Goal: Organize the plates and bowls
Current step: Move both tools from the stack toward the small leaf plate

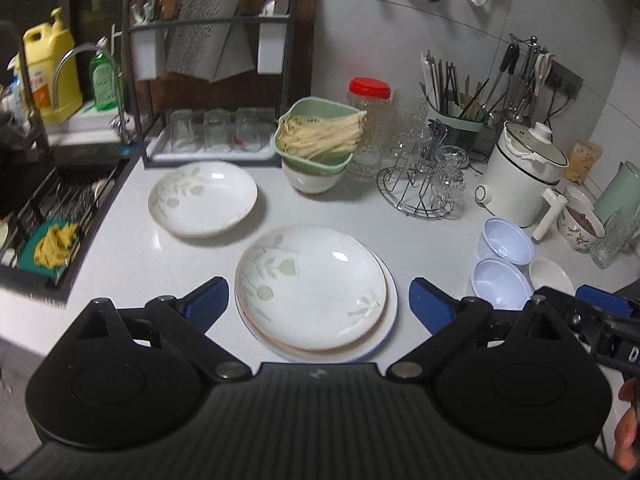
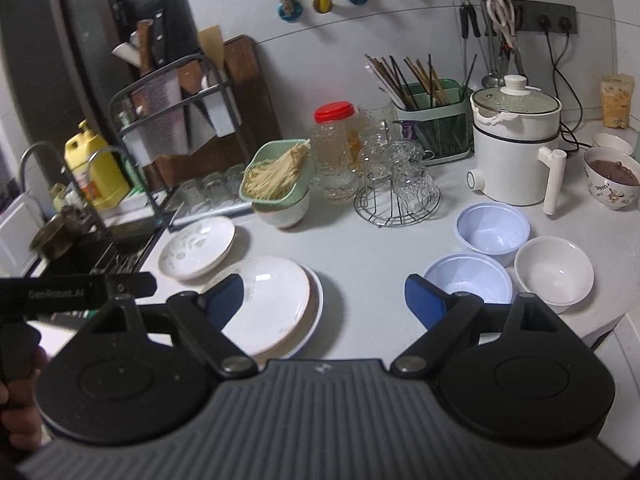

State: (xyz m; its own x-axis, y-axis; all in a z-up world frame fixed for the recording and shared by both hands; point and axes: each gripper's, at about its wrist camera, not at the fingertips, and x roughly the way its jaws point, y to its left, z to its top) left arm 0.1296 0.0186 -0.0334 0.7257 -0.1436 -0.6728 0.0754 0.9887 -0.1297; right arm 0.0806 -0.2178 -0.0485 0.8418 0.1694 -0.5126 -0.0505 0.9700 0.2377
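White kitchen counter [image 1: 352, 216], crowded along its far side. Stacked plates [image 1: 312, 288] sat near; a lone plate [image 1: 202, 198] lay far-left beside the sink edge. Two blue bowls [image 2: 492, 228] and a white bowl [image 2: 554, 270] clustered right. Left gripper [image 1: 318, 306] and right gripper [image 2: 324, 302] both stood wide, holding nothing. Likely next: grip the lone plate by its rim, lift level. Bare counter lay between stack and bowls.

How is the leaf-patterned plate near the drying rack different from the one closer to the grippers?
The far plate lies alone, directly on the counter; the near plate lies stacked on other plates. The far plate is beside the sink; the near plate lies ahead of the open left gripper. Both are white, empty, upright, with pale green leaves.
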